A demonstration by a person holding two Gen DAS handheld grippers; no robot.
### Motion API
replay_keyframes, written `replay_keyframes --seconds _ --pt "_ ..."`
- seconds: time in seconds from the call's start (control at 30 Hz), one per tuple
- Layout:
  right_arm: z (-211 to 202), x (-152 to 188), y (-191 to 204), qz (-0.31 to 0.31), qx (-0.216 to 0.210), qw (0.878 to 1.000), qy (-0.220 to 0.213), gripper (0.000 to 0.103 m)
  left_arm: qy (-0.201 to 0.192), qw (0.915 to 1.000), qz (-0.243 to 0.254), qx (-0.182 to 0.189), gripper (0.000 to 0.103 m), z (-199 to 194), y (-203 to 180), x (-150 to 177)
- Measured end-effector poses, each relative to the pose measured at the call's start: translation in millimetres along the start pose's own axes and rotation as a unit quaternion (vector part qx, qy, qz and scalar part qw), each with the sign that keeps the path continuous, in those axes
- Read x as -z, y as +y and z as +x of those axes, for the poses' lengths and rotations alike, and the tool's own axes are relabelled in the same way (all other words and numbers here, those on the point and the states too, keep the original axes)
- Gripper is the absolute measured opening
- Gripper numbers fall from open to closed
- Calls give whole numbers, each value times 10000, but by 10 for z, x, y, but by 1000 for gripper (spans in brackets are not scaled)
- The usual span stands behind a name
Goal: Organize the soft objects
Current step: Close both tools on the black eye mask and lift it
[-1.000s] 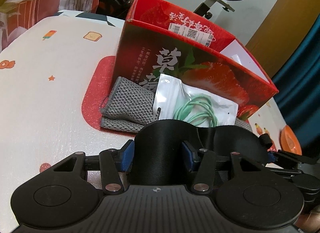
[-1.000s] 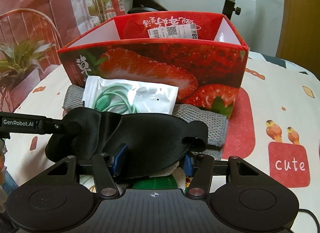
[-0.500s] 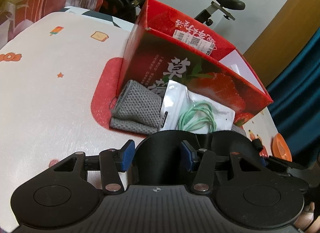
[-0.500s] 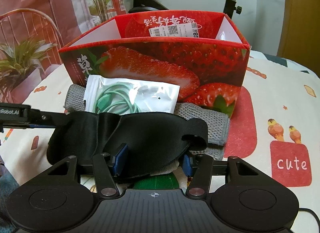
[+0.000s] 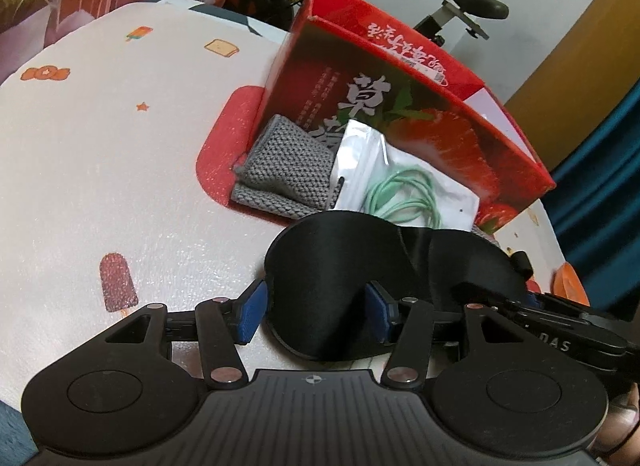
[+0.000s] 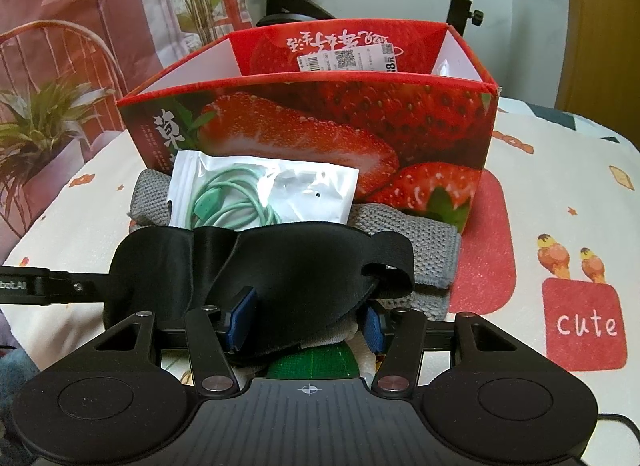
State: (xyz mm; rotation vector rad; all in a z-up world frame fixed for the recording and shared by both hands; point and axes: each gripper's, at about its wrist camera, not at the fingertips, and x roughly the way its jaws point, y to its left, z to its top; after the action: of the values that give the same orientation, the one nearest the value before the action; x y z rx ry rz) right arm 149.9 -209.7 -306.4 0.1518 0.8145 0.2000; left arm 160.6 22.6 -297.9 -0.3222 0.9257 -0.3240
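On the left of the bench, covered in a pale cloth printed with popsicles and stars, the left gripper has its jaws set wide around one end of a black eye mask. The blue pads sit at either side of the mask's rounded lobe; whether they press it cannot be told.

Toward the middle of the bench, a grey knitted cloth lies folded against the foot of a red strawberry box. A white pouch with a coiled mint-green cable rests on that cloth, leaning toward the box's near wall. The mask lies just in front of the pouch, overlapping the cloth's near edge.

In the right wrist view the box stands open-topped beyond the pile, with the pouch and cloth before it. The right gripper straddles the other end of the mask with its jaws wide apart, the blue pads beside the fabric, and a grip cannot be confirmed. The mask's strap loop curls up at the right end. A red patch reading "cute" lies near the bench's right edge.
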Motion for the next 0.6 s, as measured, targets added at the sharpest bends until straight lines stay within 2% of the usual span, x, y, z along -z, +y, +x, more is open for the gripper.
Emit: replay_keyframes --seconds 0.17,0.47,0.6 --pt "6 -1 -14 24 -32 10000 3 51 -46 10000 -24 -71 60 53 37 54" --pt "-44 -24 -77 136 -182 9997 -52 50 -109 9999 42 -2 61 99 74 107" --pt "-117 -67 -114 187 -245 9994 -156 42 -132 9999 99 -26 60 80 57 133"
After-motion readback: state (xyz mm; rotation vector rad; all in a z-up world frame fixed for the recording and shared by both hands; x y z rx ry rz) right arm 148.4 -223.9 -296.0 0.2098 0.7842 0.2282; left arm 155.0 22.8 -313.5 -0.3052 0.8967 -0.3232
